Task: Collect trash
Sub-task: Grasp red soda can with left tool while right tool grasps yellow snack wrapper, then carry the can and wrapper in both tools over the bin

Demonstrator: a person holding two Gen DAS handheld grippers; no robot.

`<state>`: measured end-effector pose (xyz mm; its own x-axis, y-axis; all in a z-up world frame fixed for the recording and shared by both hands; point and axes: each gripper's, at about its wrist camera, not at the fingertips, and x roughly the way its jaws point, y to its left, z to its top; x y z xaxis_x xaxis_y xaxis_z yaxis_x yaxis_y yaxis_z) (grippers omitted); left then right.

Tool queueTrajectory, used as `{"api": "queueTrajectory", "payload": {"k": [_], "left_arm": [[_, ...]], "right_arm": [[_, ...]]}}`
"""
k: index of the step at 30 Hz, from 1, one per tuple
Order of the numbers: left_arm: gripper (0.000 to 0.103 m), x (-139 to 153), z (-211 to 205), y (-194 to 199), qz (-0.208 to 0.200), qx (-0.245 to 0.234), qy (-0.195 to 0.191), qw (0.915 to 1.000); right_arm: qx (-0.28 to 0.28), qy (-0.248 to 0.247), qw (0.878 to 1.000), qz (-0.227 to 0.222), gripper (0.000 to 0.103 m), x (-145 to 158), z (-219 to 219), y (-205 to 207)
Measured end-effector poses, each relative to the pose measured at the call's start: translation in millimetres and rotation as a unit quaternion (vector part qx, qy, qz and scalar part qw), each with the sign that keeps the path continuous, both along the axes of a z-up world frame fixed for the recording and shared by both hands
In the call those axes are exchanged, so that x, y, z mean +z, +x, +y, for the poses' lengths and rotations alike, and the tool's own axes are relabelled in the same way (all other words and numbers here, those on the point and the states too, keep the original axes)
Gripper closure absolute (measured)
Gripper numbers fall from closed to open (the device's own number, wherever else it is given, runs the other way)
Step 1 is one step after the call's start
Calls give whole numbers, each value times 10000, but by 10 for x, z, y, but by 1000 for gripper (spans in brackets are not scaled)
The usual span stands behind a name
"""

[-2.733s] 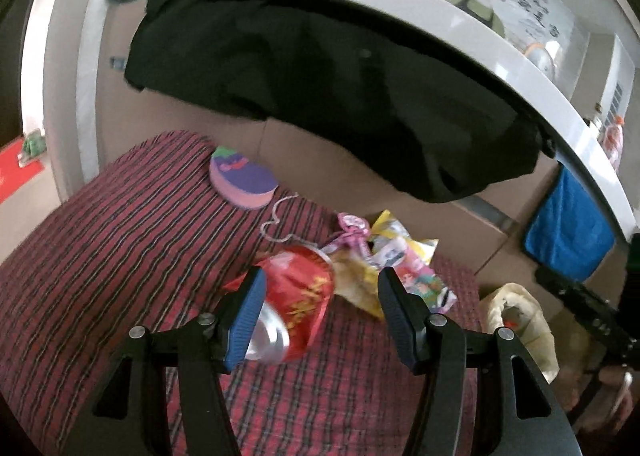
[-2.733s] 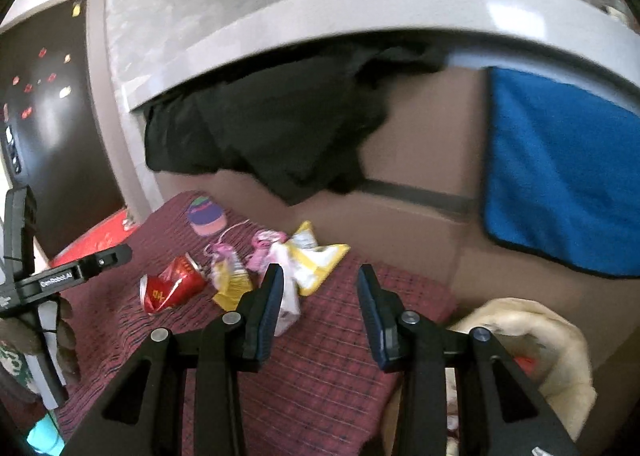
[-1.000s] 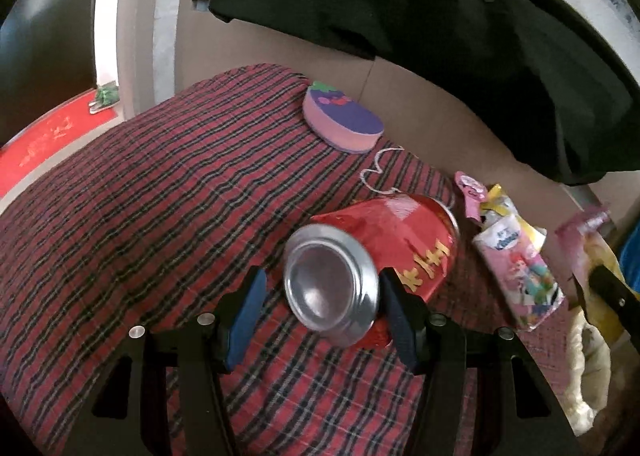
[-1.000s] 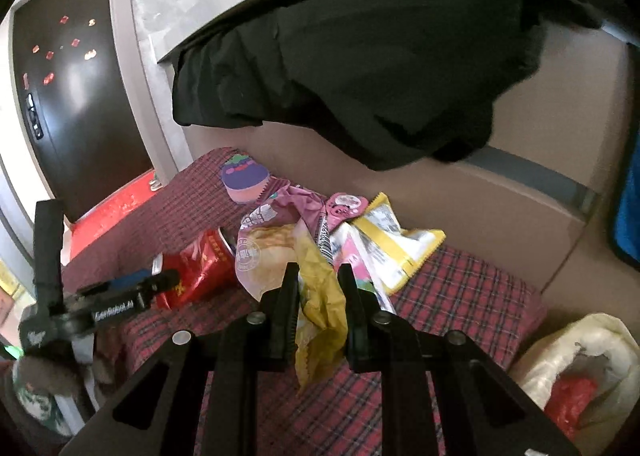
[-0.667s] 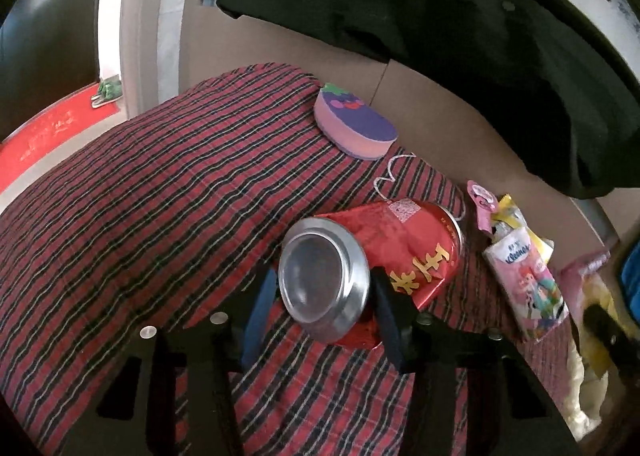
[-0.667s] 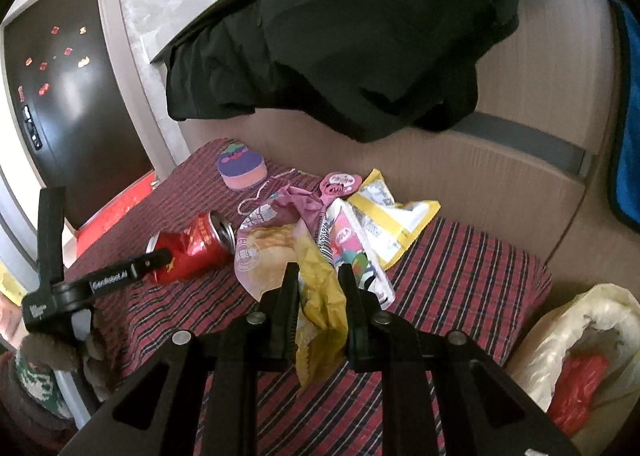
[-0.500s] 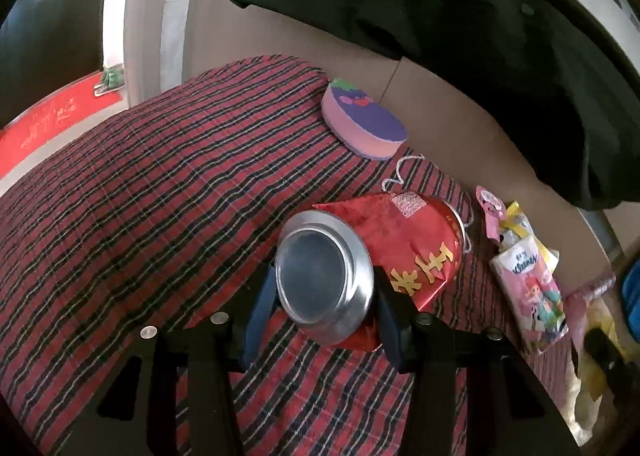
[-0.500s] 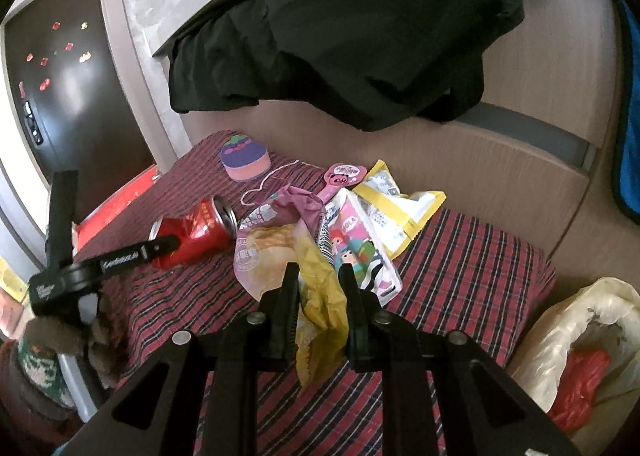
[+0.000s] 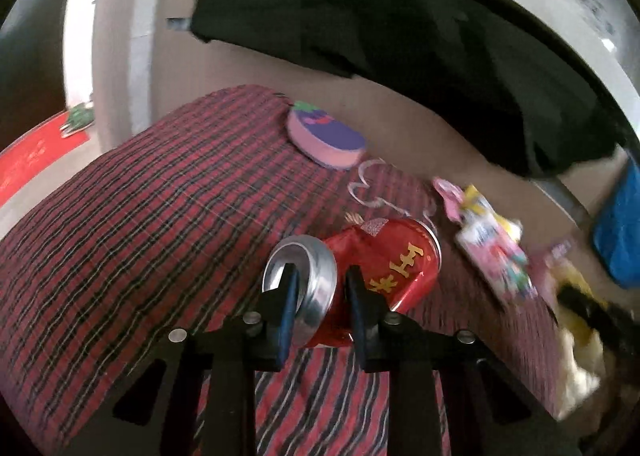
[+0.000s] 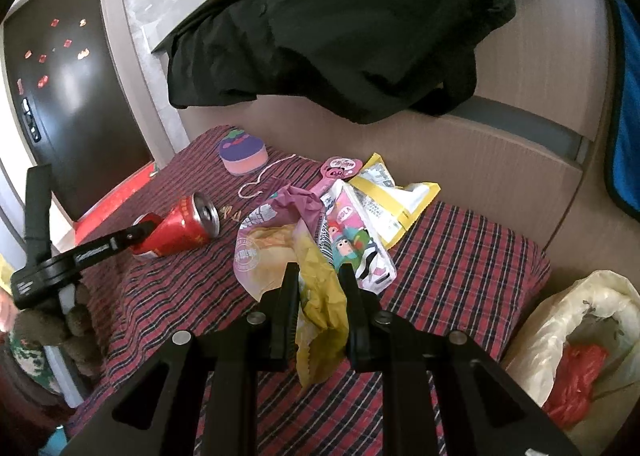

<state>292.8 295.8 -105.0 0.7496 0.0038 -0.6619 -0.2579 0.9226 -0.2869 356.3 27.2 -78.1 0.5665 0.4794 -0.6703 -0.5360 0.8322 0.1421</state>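
My left gripper (image 9: 320,278) is shut on the crushed red drink can (image 9: 384,260), pinching its silver bottom end; the can lies on the red plaid cushion (image 9: 140,240). In the right wrist view the can (image 10: 180,232) shows at the left with the left gripper (image 10: 140,234) on it. My right gripper (image 10: 318,276) is shut on a crumpled yellow and purple snack wrapper (image 10: 316,296), held above the cushion (image 10: 460,256). A pink pouch (image 10: 352,240) and a yellow-white bag (image 10: 392,196) lie behind it.
A white trash bag (image 10: 580,320) with red waste inside stands open at the right, beside the cushion. A purple cake-shaped case (image 10: 243,152) and a white string (image 10: 260,180) lie at the back. A black garment (image 10: 340,36) hangs over the wooden backrest. A blue cloth (image 10: 624,116) hangs at the right.
My left gripper's jaws have closed in on the can's bottom end, denting it. My right gripper has kept hold of the wrapper and drawn back slightly.
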Motion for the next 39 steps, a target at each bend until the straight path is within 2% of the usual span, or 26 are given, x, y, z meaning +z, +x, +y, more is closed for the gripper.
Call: {"api": "queueTrajectory", "payload": {"k": [3, 5, 6, 7, 12, 14, 16, 17, 18, 19, 25, 31, 39], "left_arm": [[75, -21, 2, -55, -5, -91, 44, 9999], [61, -32, 30, -55, -40, 34, 75, 10000], [49, -39, 33, -36, -24, 102, 154, 9998], [46, -44, 33, -22, 9, 173, 246, 9995], [46, -87, -3, 119, 186, 269, 392, 9987], [47, -115, 6, 163, 244, 340, 310, 9986], [54, -157, 46, 190, 353, 480, 111, 9982], [54, -168, 70, 191, 345, 536, -6, 9980], [54, -166, 79, 185, 312, 555, -35, 9980], [67, -163, 73, 176, 285, 548, -16, 9981], [74, 30, -21, 88, 27, 426, 254, 9988], [74, 333, -220, -1, -355, 268, 749, 9962], [75, 576, -399, -87, -636, 76, 822, 9946]], "right_arm": [[2, -16, 10000, 4, 85, -5, -11, -9], [-11, 12, 10000, 29, 85, -15, -16, 2], [-18, 26, 10000, 48, 85, -23, -14, 2], [-20, 40, 10000, 77, 85, -34, -11, 9], [16, 1, 10000, 70, 84, -76, 18, -13], [9, -32, 10000, 51, 84, -94, 21, -14], [-2, -8, 10000, 82, 84, -114, 12, -3], [-9, 8, 9999, 103, 84, -123, 9, 2], [-15, 10, 9999, 116, 84, -134, 8, 3], [-14, 2, 9999, 124, 84, -142, 10, 3], [-18, -18, 10000, 91, 84, -115, 6, 2], [-81, -4, 9998, -158, 84, 46, 9, -41], [-78, 23, 9990, -438, 84, 256, -29, -127]]}}
